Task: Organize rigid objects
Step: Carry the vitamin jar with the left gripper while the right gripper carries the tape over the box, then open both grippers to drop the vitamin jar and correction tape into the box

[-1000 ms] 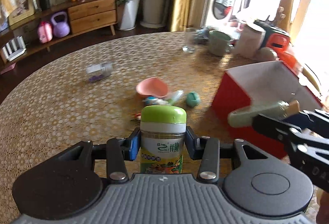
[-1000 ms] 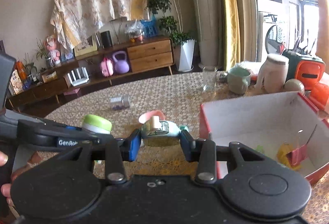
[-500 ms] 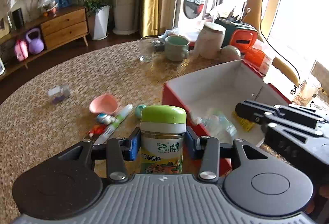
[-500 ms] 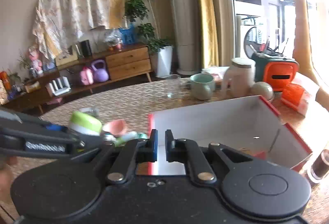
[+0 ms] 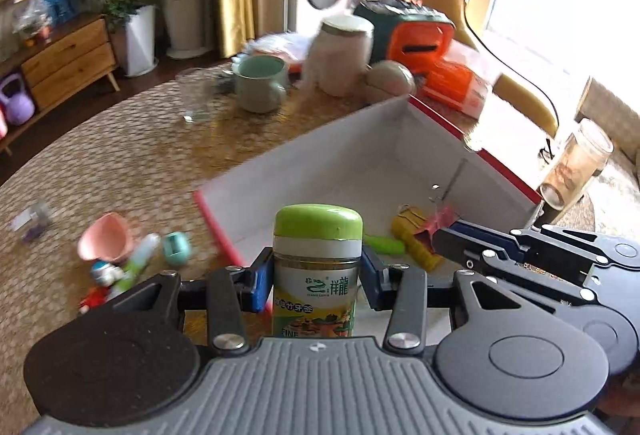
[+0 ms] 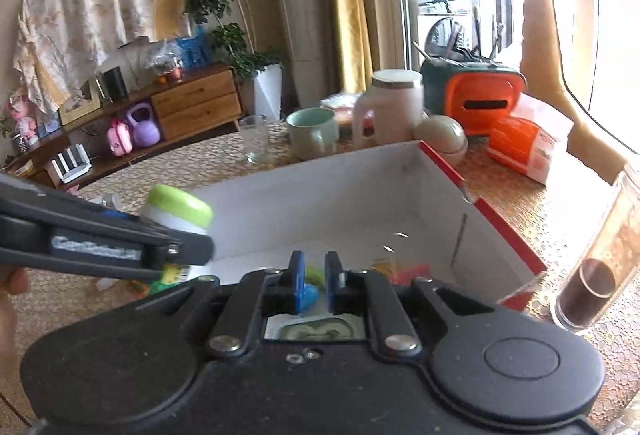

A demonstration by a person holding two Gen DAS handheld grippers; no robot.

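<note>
The left gripper (image 5: pixel 318 277) had carried the upright, clamped jar (image 5: pixel 318 267) over the box's (image 5: pixel 304 171) near edge; the right gripper (image 6: pixel 314 281) hung empty, apparently closed.

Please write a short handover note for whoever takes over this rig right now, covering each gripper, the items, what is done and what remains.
Left gripper: fingers clamped on the green-lidded jar, held at the near edge of the red box.
Right gripper: shut, holding nothing, over the box.
Done: a yellow toy and a green piece lie in the box.
Left: put the jar in, then collect the pink scoop, teal item, marker and small toys from the table.
</note>
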